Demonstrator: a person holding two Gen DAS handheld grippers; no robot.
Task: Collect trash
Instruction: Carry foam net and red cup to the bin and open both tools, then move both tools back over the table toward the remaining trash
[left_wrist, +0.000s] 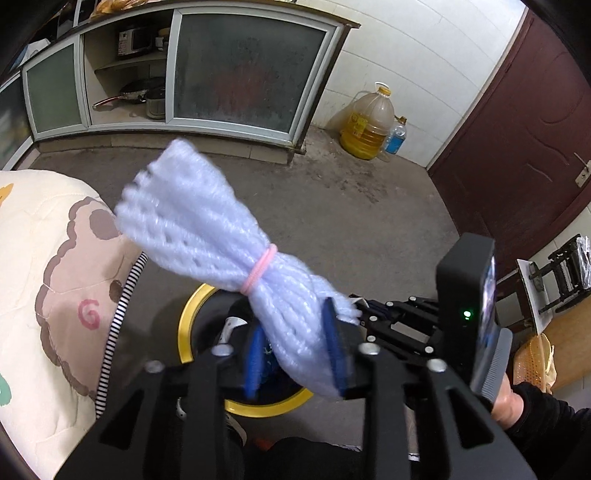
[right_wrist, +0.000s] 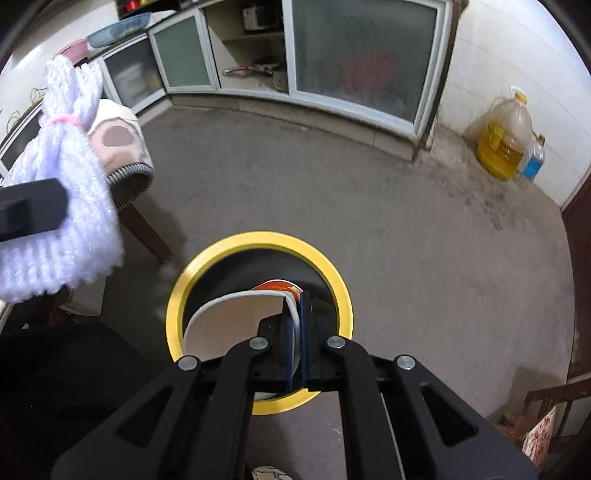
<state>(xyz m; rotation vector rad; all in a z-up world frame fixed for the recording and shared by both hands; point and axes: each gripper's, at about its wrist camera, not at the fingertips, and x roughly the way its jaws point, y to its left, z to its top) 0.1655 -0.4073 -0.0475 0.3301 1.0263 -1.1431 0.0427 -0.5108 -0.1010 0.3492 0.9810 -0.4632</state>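
Observation:
A white foam-net bundle (left_wrist: 207, 229) tied with a pink band stands between the blue pads of my left gripper (left_wrist: 293, 321). It leans on the right pad, and a thin gap shows at the left pad. Below sits a black bin with a yellow rim (left_wrist: 184, 332). In the right wrist view my right gripper (right_wrist: 296, 314) is shut on the rim of a white paper cup (right_wrist: 229, 325) with red print, held over the bin's mouth (right_wrist: 258, 240). The bundle (right_wrist: 70, 206) hangs at the left, beside a finger (right_wrist: 29, 210) of the left gripper.
A cream quilted cover (left_wrist: 44, 277) drapes over furniture at the left of the bin. A cabinet with frosted sliding doors (left_wrist: 247, 74) lines the far wall. An oil jug (left_wrist: 369, 125) and a blue bottle (left_wrist: 395, 136) stand by a dark red door (left_wrist: 517, 129). The floor is bare concrete.

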